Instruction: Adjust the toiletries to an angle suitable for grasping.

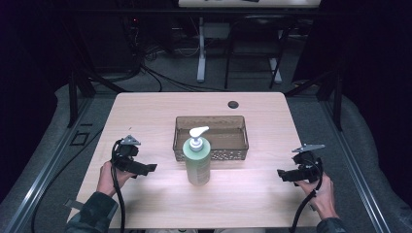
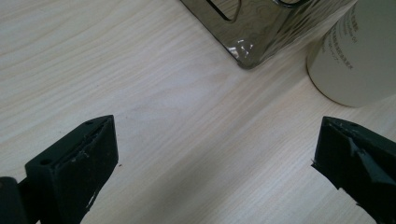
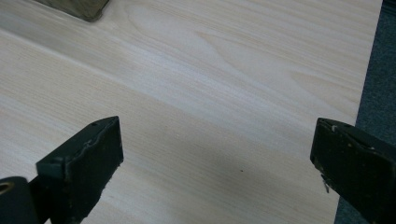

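A pale green pump bottle (image 1: 197,159) with a white pump head stands upright on the wooden table (image 1: 145,111), just in front of a clear brownish plastic basket (image 1: 211,137). My left gripper (image 1: 148,168) is held low at the table's left, jaws pointing toward the bottle, and stands open with nothing between them (image 2: 212,158). In the left gripper view the bottle's base (image 2: 355,60) and a basket corner (image 2: 247,51) lie ahead. My right gripper (image 1: 283,175) is at the table's right, also open over bare wood (image 3: 217,158).
A small dark round cap (image 1: 233,104) is set in the table near its far edge. The table's right edge (image 3: 369,70) and grey floor show in the right gripper view. Black cables trail from both grippers. Table legs and frames stand beyond the table.
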